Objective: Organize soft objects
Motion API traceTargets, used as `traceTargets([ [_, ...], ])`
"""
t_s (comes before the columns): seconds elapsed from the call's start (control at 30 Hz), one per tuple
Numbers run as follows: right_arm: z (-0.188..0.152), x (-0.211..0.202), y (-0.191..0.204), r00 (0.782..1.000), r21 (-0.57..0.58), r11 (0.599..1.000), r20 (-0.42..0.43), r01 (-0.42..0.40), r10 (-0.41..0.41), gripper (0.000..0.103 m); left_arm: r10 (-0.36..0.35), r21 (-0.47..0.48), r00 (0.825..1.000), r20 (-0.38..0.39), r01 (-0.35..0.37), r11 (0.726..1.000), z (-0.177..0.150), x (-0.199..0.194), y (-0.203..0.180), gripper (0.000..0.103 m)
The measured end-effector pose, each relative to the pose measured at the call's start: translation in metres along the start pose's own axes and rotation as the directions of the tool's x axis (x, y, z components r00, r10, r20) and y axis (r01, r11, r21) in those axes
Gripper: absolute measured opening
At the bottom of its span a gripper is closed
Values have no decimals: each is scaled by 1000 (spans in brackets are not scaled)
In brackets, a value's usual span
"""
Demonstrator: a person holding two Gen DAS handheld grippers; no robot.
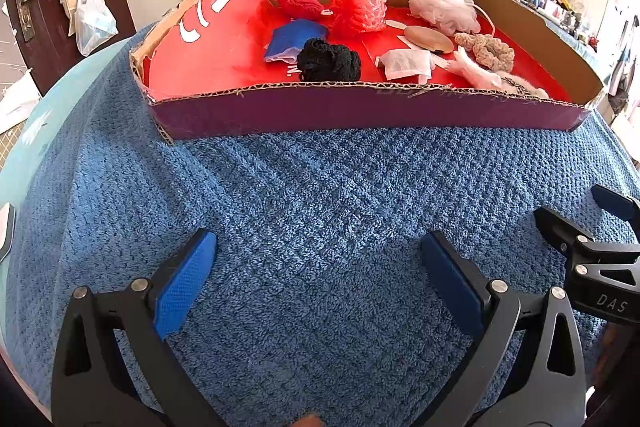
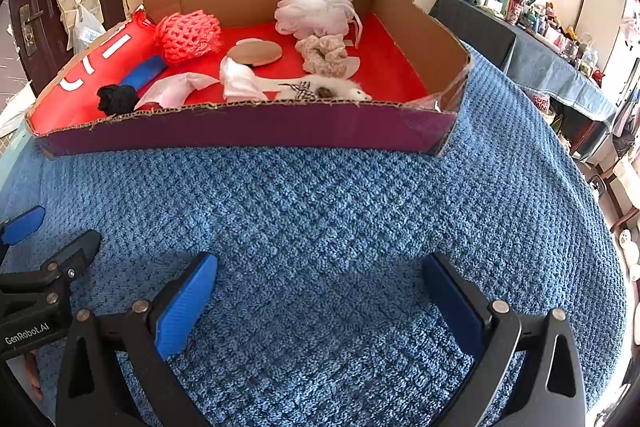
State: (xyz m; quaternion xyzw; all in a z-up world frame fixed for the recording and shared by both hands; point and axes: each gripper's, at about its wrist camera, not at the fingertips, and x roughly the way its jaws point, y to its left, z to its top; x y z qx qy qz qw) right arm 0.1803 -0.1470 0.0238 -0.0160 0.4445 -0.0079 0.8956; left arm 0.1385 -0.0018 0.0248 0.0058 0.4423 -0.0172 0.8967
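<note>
One blue towel [image 1: 320, 187], cluttered room.

My left gripper [image 1: 318, 267]: black frame, blue pads [image 1: 184, 283] spread wide, nothing between them, held low and level, pointing to the far side. My right gripper [image 2: 320, 287]: same make, blue pads [image 2: 186, 303] likewise spread wide and empty, held just beside the left at about the same height. Each shows at the edge of the other's wrist view, the two side by side and apart.
</note>
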Motion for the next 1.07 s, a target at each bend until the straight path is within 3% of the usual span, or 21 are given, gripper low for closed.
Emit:
traceTargets([
  [1.07,0,0,-1,1000,8,1000,-1,-13,13,103,-4,-2,1000,3,4,1000,0,0,1,103],
])
